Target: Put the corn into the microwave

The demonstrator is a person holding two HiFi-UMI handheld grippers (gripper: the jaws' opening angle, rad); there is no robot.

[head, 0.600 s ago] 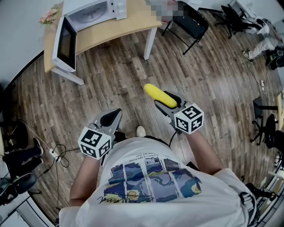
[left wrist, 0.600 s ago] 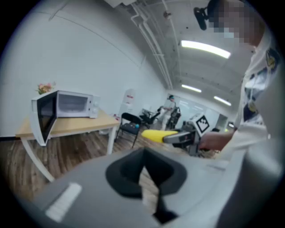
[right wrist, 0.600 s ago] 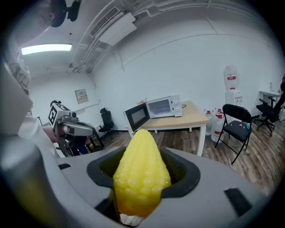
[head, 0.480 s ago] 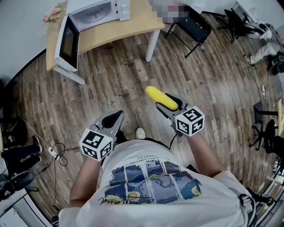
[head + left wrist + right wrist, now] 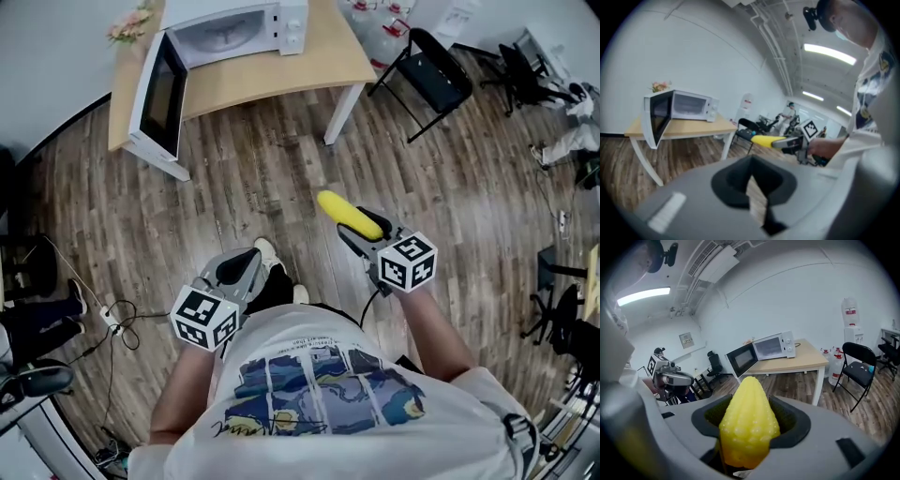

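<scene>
1. Wood-plank flooring [image 5: 262,178] fills the head view, and a light wooden table [image 5: 272,75] is seen at the top of it.
2. A white microwave [image 5: 234,33] is set on the table, with its door [image 5: 161,98] swung wide open over the table's edge.
3. A black folding chair [image 5: 431,80] is placed to the right of the table.
4. The corn [image 5: 349,215] is clamped in the right gripper [image 5: 364,228] – the jaws are spread wide around its thick end, and the yellow tip is pointed forward, toward the table.
5. The corn is held in the air above the floor, well apart from the microwave.
6. In the right gripper view, the cob is seen filling the gap between the jaws, with the open microwave visible beyond it.
7. The left gripper [image 5: 251,258] is carried low in front of the person's body. Its jaws are drawn together – only a thin slit is left between them, and nothing is held there.
</scene>
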